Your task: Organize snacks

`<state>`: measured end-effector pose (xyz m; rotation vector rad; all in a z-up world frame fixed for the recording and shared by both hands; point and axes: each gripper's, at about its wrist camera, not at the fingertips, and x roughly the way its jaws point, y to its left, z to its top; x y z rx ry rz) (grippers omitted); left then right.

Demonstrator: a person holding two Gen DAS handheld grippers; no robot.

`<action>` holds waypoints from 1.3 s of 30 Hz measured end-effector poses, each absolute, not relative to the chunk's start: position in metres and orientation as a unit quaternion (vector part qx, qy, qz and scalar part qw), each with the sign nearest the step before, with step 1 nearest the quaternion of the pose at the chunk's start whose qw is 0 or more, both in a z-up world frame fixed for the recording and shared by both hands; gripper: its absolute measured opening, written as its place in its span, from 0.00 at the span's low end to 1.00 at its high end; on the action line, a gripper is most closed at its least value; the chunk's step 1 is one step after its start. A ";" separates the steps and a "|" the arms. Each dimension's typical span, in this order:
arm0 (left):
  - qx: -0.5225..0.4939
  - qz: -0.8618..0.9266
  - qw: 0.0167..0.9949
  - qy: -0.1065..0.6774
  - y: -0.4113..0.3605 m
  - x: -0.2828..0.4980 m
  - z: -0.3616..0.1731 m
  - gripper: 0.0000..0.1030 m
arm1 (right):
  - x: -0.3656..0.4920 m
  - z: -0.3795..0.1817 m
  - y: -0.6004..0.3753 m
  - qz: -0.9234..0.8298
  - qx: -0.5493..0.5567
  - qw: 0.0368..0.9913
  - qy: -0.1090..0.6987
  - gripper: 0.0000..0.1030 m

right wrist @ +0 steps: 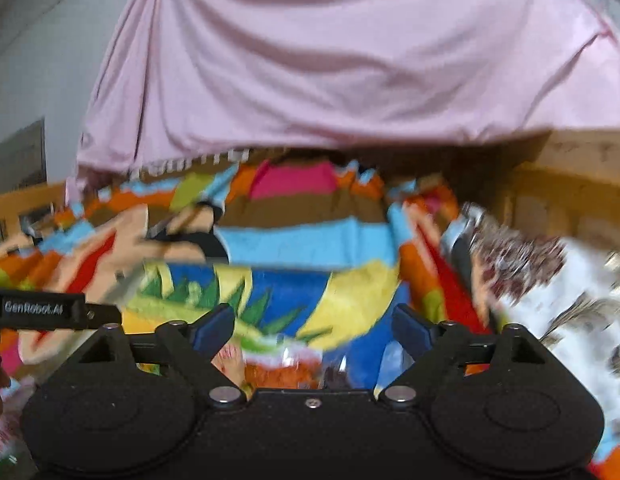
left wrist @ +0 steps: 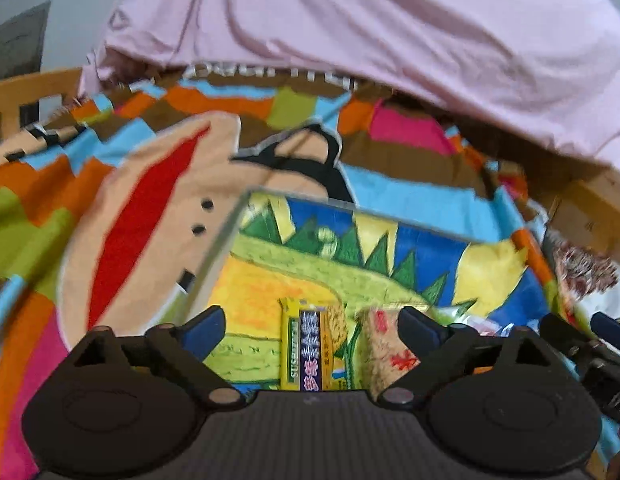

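Snacks are lying in a clear box (left wrist: 246,216): left tool (left wrist: 310,326), gaping empty, is showing a yellow pack (left wrist: 306,350); right tool (right wrist: 313,326), equally wide, is showing only an orange packet (right wrist: 282,374).

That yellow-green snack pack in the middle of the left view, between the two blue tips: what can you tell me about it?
The snack pack is a long, slim, glossy wrapper, yellow-green at the edges, with a dark purple band of pale characters down its length. It lies flat, pointing away from the camera, inside a clear box with a bright picture under it. A tan packet lies just to its right. The open left tool is above it, not gripping it. Its near end is hidden.
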<state>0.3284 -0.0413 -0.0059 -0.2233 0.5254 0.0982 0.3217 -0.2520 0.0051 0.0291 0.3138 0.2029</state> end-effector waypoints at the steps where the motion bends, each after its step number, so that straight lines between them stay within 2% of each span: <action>1: -0.111 0.047 0.961 0.250 -0.041 0.322 0.001 0.96 | 0.313 0.014 -0.255 0.099 0.018 0.984 0.144 0.90; 3: -0.112 0.046 0.965 0.231 -0.040 0.306 0.015 0.99 | 0.297 0.031 -0.260 0.096 0.023 0.987 0.127 0.92; 10: -0.107 0.030 0.978 0.176 -0.039 0.246 0.061 0.99 | 0.227 0.083 -0.267 0.096 0.033 0.993 0.065 0.99; 17: -0.086 0.021 0.985 0.145 -0.040 0.176 0.083 0.99 | 0.164 0.105 -0.263 0.106 0.037 0.992 0.054 0.99; 30: -0.048 0.009 0.991 0.124 -0.023 0.075 0.080 1.00 | 0.059 0.088 -0.245 0.107 0.033 0.992 0.056 0.99; 39: -0.052 0.024 0.987 0.150 -0.007 0.040 0.049 1.00 | 0.030 0.058 -0.229 0.088 0.044 0.988 0.116 0.99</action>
